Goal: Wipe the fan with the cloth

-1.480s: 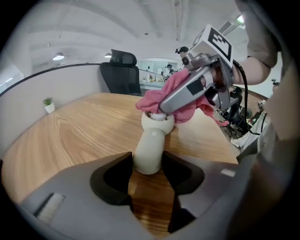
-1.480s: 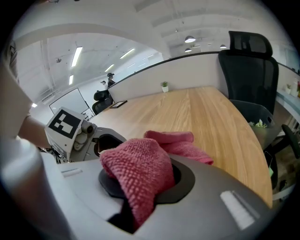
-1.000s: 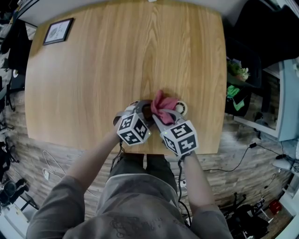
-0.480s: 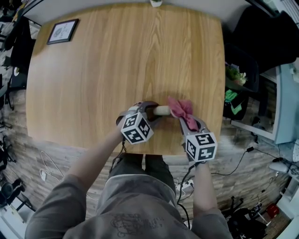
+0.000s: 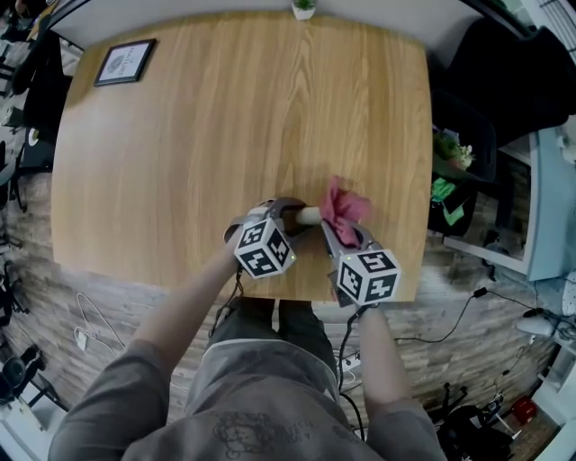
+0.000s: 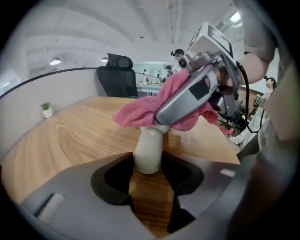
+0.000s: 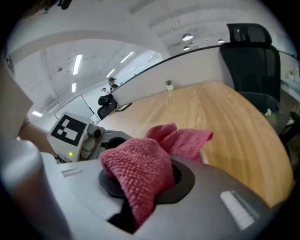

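At the near edge of the light wooden table (image 5: 225, 117), the left gripper (image 6: 149, 165) has its jaws clamped on the cream plastic handle of the small fan (image 6: 149, 149), which reaches to the right. Just right of it, the right gripper (image 7: 143, 190) is closed on a pink terry cloth (image 7: 140, 171) bunched over the fan's head. Far left lies a black picture frame (image 5: 124, 61). A small potted plant (image 5: 303, 7) stands at the far edge.

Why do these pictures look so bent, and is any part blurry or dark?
Head view: a wide lens bows the table edges, and the light is even. Left gripper view: a fisheye picture with black corners; the fan is fairly sharp. Right gripper view: the same round frame; the cloth weave is crisp, and the table beyond is slightly smeared.
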